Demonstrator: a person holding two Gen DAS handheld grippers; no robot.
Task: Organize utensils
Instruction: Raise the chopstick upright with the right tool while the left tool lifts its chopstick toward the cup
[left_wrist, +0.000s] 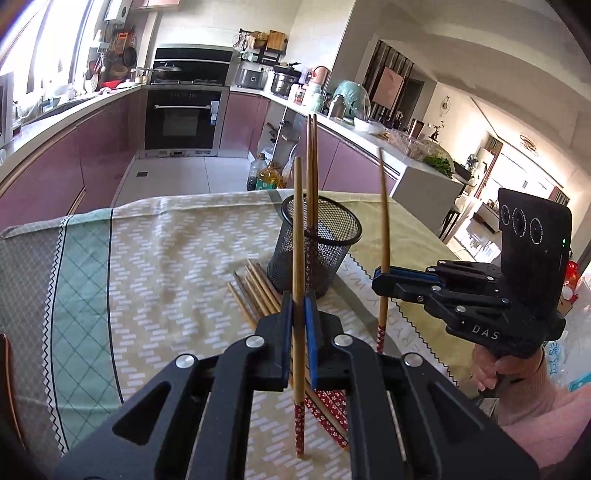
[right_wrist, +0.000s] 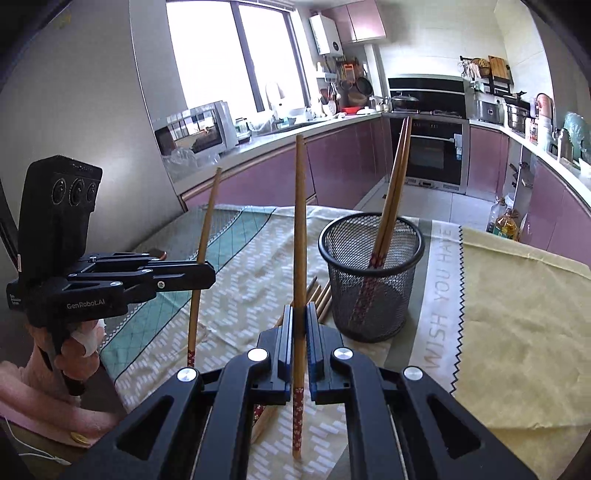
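Observation:
A black mesh cup (left_wrist: 317, 243) stands on the tablecloth and holds two bamboo chopsticks (left_wrist: 312, 173); the cup also shows in the right wrist view (right_wrist: 371, 280). My left gripper (left_wrist: 298, 314) is shut on one upright chopstick (left_wrist: 297, 229), red patterned end down, in front of the cup. My right gripper (right_wrist: 300, 325) is shut on another upright chopstick (right_wrist: 300, 221). In the left wrist view the right gripper (left_wrist: 384, 277) is to the right of the cup. Several loose chopsticks (left_wrist: 255, 290) lie on the cloth beside the cup's left.
The table has a patterned green and beige cloth (left_wrist: 166, 258) and a yellow cloth (right_wrist: 517, 314) to the right. Beyond the far edge are the kitchen floor, oil bottles (left_wrist: 267, 173), an oven (left_wrist: 184, 118) and pink cabinets.

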